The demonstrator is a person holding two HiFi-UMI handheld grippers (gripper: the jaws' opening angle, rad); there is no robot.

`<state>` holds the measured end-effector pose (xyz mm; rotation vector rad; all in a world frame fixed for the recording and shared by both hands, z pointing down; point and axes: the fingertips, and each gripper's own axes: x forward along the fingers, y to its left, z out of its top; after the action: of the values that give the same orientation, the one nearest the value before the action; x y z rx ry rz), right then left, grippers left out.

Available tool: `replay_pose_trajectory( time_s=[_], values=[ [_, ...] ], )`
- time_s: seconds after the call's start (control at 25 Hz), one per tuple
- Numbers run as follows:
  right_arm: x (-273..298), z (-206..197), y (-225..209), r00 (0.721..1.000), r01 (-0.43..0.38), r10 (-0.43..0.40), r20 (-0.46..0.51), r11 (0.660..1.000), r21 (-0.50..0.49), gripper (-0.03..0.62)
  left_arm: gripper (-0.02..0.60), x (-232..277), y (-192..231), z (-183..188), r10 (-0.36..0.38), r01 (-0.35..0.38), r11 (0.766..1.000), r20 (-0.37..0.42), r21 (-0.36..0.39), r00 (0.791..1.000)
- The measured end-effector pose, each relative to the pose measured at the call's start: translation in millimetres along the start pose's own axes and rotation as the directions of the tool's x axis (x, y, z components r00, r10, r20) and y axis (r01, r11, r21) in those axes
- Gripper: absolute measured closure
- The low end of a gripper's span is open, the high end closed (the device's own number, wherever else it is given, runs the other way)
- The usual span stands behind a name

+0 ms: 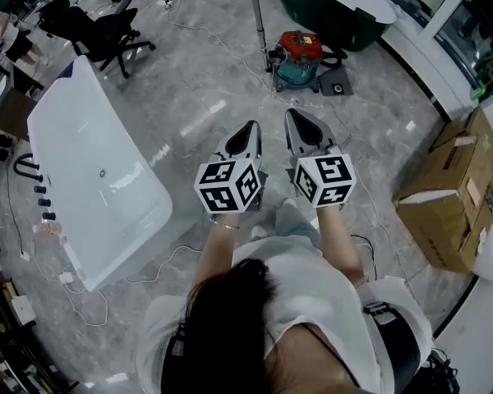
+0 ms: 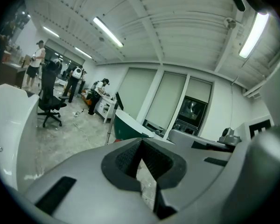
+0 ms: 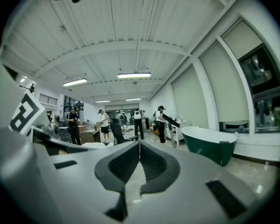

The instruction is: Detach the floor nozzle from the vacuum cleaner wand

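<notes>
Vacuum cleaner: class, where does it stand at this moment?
In the head view the vacuum cleaner stands on the floor at upper centre, just in front of the dark green bathtub and right of a thin metal pole.

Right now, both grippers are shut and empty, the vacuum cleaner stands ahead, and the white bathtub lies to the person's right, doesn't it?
Not quite: the head view shows the white bathtub on the person's left. The left gripper and right gripper are indeed shut and empty, with the vacuum cleaner ahead.
</notes>
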<state>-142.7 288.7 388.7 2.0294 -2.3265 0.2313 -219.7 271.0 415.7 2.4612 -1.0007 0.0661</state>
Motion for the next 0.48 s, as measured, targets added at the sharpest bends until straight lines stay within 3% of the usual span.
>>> replay_pose_trajectory(
  time_s=[0.24, 0.48],
  values=[
    [12.8, -2.7, -4.6, 0.998, -0.054, 0.054, 0.014, 0.999, -0.009, 0.579, 0.578, 15.2, 6.3, 0.6, 0.016, -0.016, 1.0, 0.007, -0.003, 1.0],
    [36.9, -4.1, -38.7, 0.999, -0.048, 0.048, -0.008, 0.999, -0.017, 0.579, 0.578, 51.2, 5.7, 9.3, 0.036, -0.036, 0.999, 0.025, 0.006, 0.999]
  ],
)
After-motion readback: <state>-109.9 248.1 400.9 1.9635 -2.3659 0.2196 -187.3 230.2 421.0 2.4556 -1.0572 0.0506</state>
